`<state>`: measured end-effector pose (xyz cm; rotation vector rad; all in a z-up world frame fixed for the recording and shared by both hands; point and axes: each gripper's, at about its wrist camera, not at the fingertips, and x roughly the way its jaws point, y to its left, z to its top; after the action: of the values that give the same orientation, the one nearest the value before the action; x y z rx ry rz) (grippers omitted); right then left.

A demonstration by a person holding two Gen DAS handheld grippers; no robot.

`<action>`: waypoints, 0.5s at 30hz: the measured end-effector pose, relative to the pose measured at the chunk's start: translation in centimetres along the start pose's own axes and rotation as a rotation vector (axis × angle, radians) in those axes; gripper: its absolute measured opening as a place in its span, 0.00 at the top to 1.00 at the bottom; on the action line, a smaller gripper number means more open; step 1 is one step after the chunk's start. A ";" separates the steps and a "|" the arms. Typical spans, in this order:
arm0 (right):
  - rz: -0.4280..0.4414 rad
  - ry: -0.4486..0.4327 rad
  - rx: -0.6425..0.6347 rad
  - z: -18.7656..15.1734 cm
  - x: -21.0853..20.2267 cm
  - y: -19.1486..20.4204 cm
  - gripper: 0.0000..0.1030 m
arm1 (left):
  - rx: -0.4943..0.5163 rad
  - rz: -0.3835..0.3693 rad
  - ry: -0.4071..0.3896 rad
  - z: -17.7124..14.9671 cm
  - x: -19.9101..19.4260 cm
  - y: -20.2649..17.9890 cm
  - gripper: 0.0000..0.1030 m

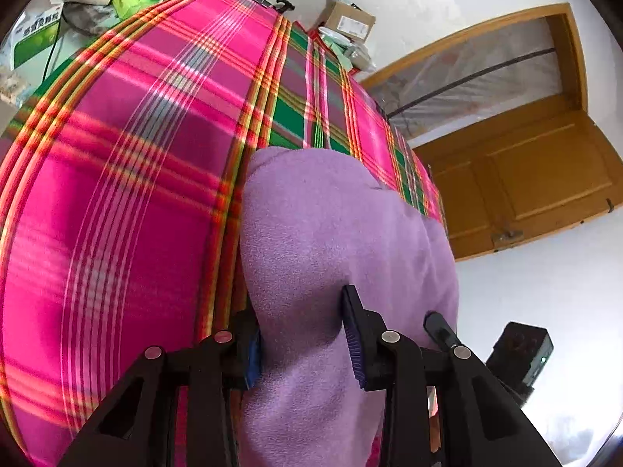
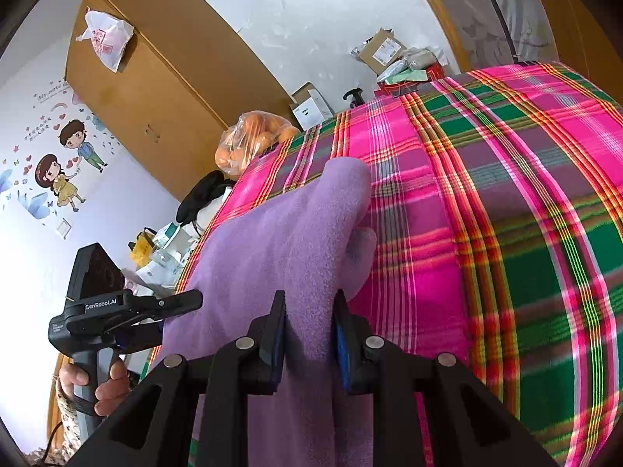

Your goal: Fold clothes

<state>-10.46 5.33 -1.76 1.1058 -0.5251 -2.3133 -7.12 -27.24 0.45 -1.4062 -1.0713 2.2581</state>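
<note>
A purple fleece garment (image 1: 331, 233) lies stretched over a bed covered by a pink and green plaid sheet (image 1: 136, 194). My left gripper (image 1: 303, 344) is shut on a bunched edge of it, with fleece filling the gap between the blue pads. The right gripper (image 1: 438, 325) shows just to the right, at the same edge. In the right wrist view, my right gripper (image 2: 309, 338) is shut on a fold of the purple garment (image 2: 280, 241). The left gripper (image 2: 177, 303), held by a hand (image 2: 107, 383), grips the cloth's left side. The garment's near end is hidden below both grippers.
A bag of oranges (image 2: 249, 144), cardboard boxes (image 2: 383, 52) and clutter (image 1: 89, 11) line the far side of the bed. A brown wardrobe (image 2: 155, 78) stands against the wall. A wooden door (image 1: 525, 179) is to the right. The plaid sheet (image 2: 506, 233) is bare beside the garment.
</note>
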 end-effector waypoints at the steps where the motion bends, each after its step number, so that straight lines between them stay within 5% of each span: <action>1: 0.001 -0.002 0.004 0.1 0.2 0.0 0.79 | 0.002 0.004 0.001 0.3 0.0 0.0 0.64; 15: -0.025 -0.028 0.044 1.6 2.6 -1.2 0.79 | 0.053 0.051 -0.026 3.9 2.4 -1.1 0.64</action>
<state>-13.45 4.93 -2.99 1.1081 -0.5783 -2.3524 -11.82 -26.83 0.61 -1.4023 -0.9861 2.3293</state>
